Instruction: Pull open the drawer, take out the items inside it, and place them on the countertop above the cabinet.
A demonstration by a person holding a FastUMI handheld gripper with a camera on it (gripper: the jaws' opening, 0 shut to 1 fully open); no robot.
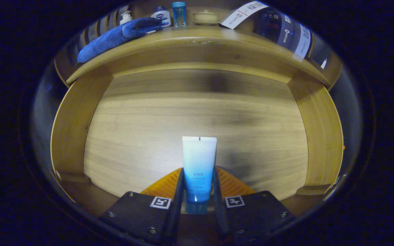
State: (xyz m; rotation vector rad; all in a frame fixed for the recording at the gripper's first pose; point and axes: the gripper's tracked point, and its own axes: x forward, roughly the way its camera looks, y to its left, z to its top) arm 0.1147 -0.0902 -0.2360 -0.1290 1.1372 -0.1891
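Looking down into the open drawer (pixel 197 112), the gripper (pixel 198 184) is clamped on a blue-and-white tube (pixel 198 164), both fingers pressing its lower sides. The tube's cap end sits low between the fingers and is partly dim; its flat crimped end points ahead over the drawer's wooden floor. Whether the tube touches the floor cannot be told. Small print on the tube is too blurred to make out. Beyond the drawer's far wall, the bench (pixel 197 36) carries a blue towel (pixel 118 36), a pump bottle (pixel 125 17), a small white bottle (pixel 162 16), a clear blue bottle (pixel 179 13) and a pale lidded dish (pixel 204 17), all small and cut off near the top.
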